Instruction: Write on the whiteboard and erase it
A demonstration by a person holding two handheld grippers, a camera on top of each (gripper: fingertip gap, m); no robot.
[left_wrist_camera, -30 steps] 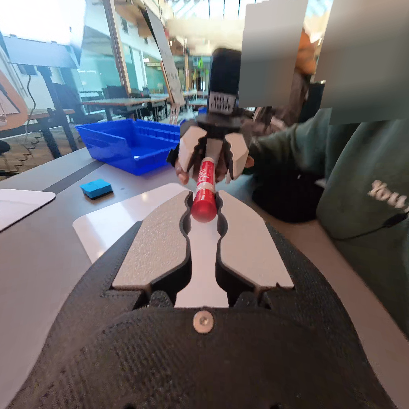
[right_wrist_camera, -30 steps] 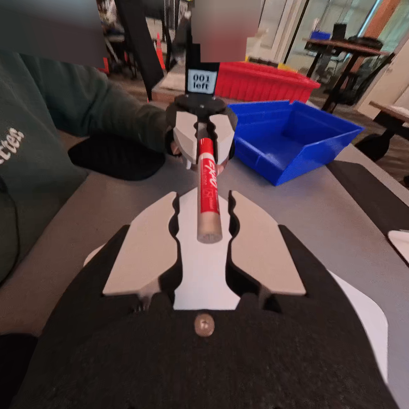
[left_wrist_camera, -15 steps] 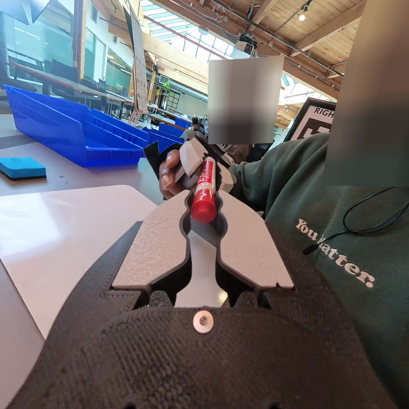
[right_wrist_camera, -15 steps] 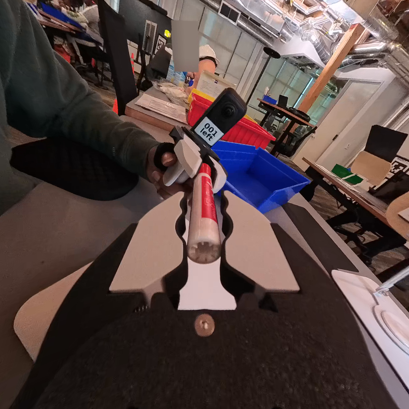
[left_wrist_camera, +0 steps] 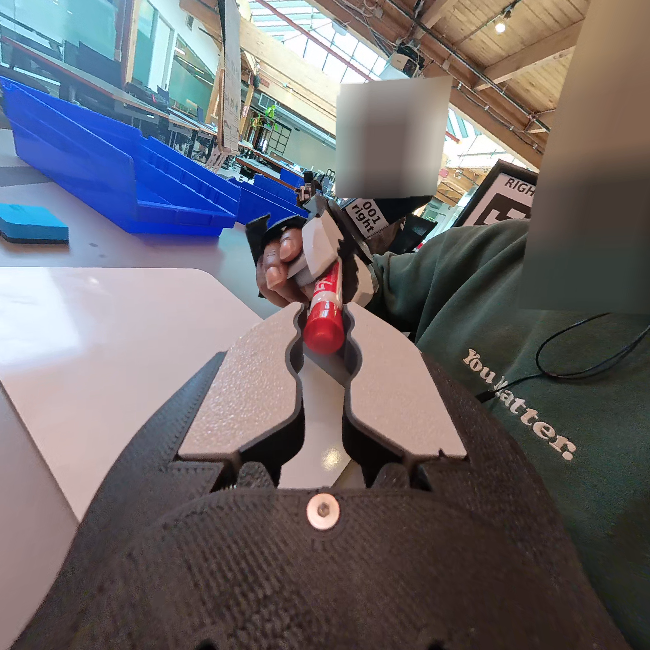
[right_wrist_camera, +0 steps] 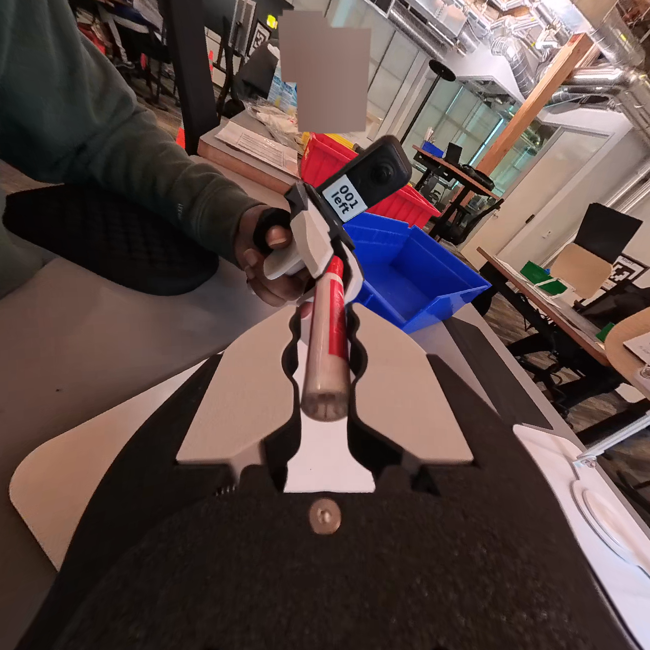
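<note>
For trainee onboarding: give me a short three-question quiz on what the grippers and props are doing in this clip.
1. True or false: the blue eraser lies inside the blue bin.
2. Which part of the marker does the left gripper grip? A: red cap. B: white barrel. C: neither.
3. Fill in: the right gripper is shut on the ___.

Key: 1 false, it lies on the table beside the bin; 2 A; 3 marker, at its white barrel.

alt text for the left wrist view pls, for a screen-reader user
The left gripper clamps the red cap end of a marker whose barrel the right gripper holds opposite. Below lies a whiteboard, with a blue eraser and blue bin beyond.
</note>
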